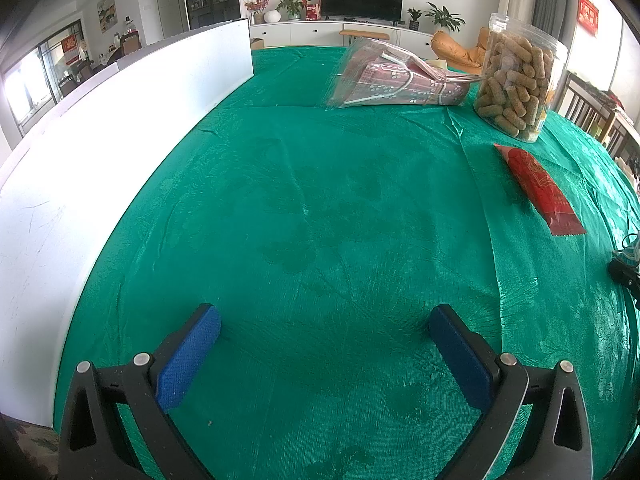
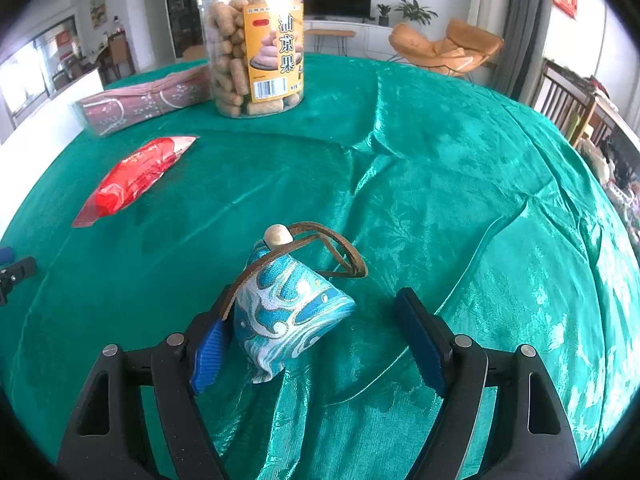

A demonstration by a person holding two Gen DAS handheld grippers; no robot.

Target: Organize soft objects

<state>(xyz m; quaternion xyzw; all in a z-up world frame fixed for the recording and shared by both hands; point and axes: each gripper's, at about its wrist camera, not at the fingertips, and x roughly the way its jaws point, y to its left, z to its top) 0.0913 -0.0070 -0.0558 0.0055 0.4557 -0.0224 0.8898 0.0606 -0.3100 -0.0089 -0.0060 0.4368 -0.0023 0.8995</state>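
Our right gripper (image 2: 308, 344) is spread, the blue pouch (image 2: 288, 316) against its left pad, not pinched. We should centre, then close on cloth, not cord (image 2: 320, 240). Left gripper (image 1: 324, 356) spread, over bare tablecloth (image 1: 320, 200).

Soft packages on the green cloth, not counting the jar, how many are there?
3: the blue brocade pouch between the right gripper fingers, the red snack packet mid-table, and the bagged pink masks beside the jar.
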